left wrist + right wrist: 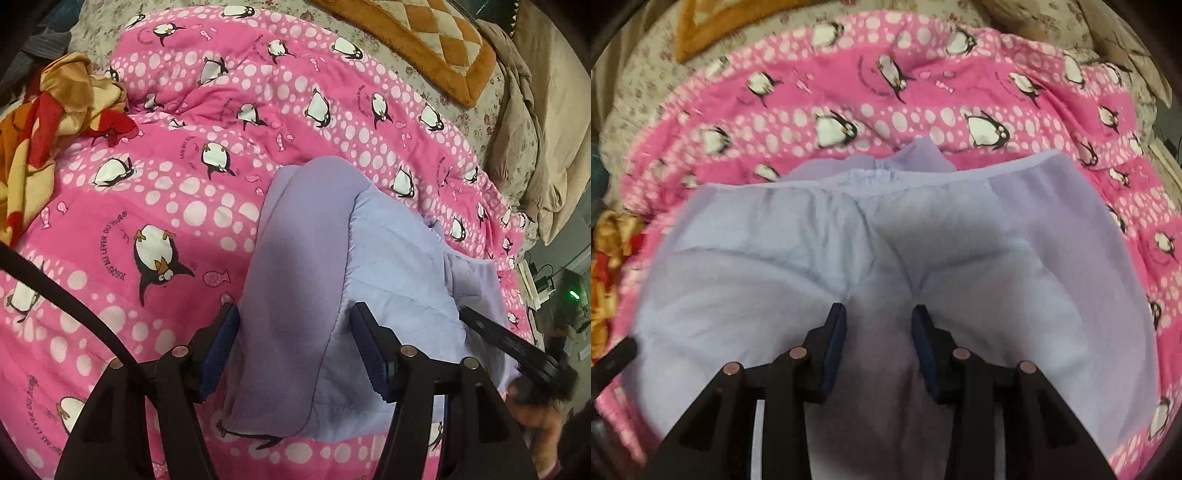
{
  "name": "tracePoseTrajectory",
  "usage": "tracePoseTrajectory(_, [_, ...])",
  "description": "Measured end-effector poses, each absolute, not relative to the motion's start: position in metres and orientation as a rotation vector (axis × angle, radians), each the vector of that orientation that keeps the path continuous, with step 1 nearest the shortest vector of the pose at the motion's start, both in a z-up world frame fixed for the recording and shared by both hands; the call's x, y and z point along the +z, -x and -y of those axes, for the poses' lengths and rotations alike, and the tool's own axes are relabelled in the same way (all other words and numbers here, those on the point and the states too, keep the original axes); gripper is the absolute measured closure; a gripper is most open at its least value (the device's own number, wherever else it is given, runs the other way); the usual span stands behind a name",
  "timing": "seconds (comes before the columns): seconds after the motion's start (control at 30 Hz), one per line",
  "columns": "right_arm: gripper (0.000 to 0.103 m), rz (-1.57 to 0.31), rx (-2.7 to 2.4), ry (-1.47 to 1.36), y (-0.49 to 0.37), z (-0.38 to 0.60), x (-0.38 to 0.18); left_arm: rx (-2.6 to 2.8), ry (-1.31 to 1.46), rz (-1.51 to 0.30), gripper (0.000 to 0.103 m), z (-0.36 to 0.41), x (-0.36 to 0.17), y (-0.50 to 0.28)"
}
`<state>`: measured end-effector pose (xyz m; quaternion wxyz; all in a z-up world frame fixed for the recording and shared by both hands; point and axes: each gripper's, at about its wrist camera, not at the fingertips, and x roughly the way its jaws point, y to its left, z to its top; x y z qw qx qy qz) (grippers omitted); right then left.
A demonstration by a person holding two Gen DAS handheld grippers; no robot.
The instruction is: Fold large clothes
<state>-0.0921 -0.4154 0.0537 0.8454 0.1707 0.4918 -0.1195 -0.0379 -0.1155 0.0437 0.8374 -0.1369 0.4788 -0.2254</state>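
A lavender fleece garment (pixel 325 266) lies folded on a pink penguin-print quilt (pixel 155 192). My left gripper (pixel 293 321) has its jaws apart, straddling a raised fold of the garment, with the cloth between the fingers. In the right wrist view the garment (pixel 775 266) spreads wide over the quilt (pixel 923 96). My right gripper (pixel 879 317) has its jaws narrowly apart with a bunched ridge of the lavender cloth between them. The right gripper also shows in the left wrist view (pixel 517 350), at the garment's right edge.
A crumpled orange, red and yellow blanket (pixel 44 122) lies at the left. A brown and cream checked cushion (pixel 413 40) sits at the back on a floral sheet (pixel 476 110). A beige cloth (pixel 546 140) lies along the right bed edge.
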Motion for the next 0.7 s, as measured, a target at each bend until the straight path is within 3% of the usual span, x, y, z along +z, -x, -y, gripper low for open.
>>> tracePoseTrajectory(0.2, [0.065, -1.005, -0.179, -0.334, 0.149, 0.398, 0.081, -0.467, 0.287, -1.014, 0.069, 0.116, 0.041, 0.038])
tracePoseTrajectory(0.43, [0.061, -1.054, -0.175, -0.258, 0.154, 0.379, 0.045, -0.473, 0.245, -1.005, 0.068, 0.120, 0.041, 0.038])
tracePoseTrajectory(0.7, [0.056, -1.041, -0.163, -0.238, 0.155, 0.374, 0.050, -0.486, 0.388, -1.036, 0.061, 0.102, 0.035, 0.016])
